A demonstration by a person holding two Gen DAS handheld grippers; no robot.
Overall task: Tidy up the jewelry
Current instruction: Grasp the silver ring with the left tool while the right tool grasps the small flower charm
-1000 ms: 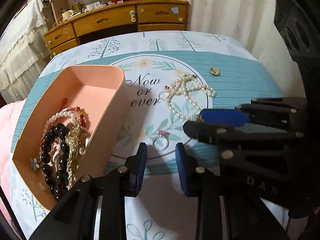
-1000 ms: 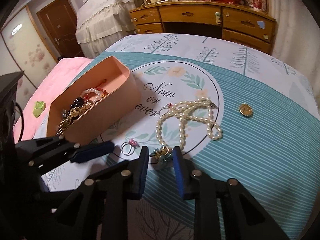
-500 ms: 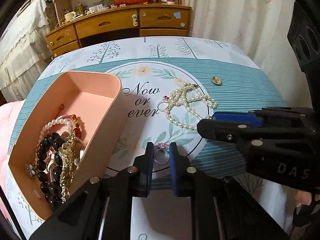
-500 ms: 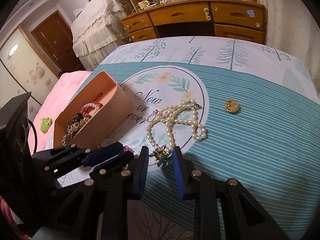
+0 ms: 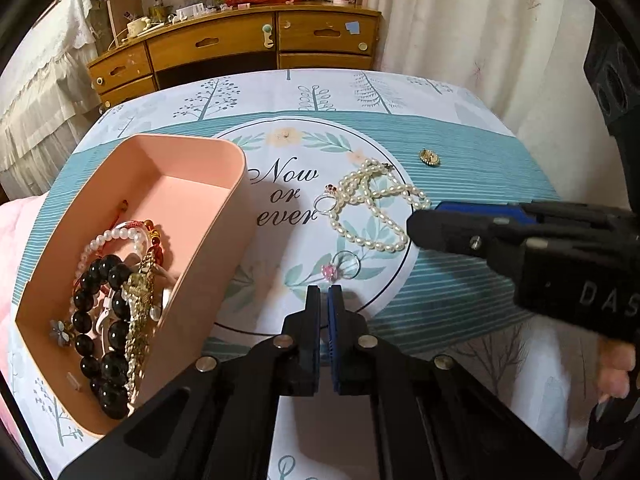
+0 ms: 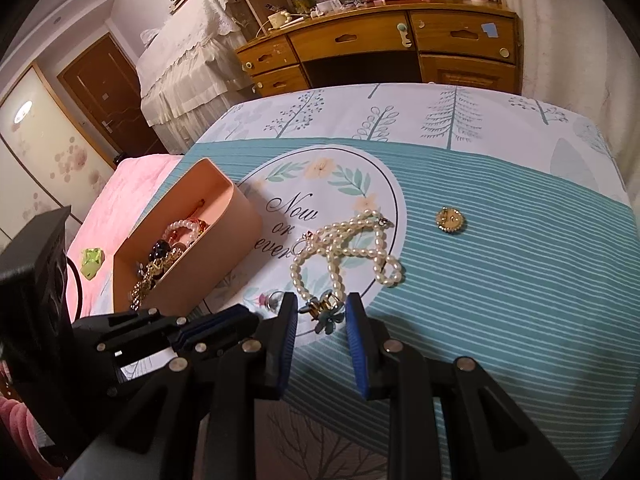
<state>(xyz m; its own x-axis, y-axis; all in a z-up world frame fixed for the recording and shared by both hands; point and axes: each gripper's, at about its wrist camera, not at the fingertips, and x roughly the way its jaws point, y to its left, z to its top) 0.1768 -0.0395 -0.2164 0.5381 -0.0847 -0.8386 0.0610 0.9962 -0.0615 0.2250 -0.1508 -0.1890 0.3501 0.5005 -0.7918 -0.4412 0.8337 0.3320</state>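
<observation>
A pink tray [image 5: 236,184] holds beaded bracelets [image 5: 108,304] and sits at the left of the cloth; it also shows in the right wrist view [image 6: 240,236]. My left gripper [image 5: 324,294] is shut and empty, its tips just short of a silver ring with a pink stone [image 5: 342,266]. My right gripper [image 6: 322,308] is open around a small blue flower clip [image 6: 326,312] lying on the cloth. A pearl necklace [image 5: 372,204] [image 6: 348,248] lies beyond, with a second ring [image 5: 324,202] at its left end. A gold brooch [image 5: 429,157] [image 6: 450,220] lies far right.
A teal and white tablecloth [image 5: 460,148] covers the table. A wooden dresser [image 5: 240,44] stands behind the table, with curtains to the right. A pink bed [image 6: 116,200] borders the table's left edge. The right gripper's body [image 5: 540,248] crosses the left wrist view.
My left gripper has closed from open to shut; the pink-stone ring slipped out and lies just ahead of the tips. My right gripper stays open around the flower clip.
</observation>
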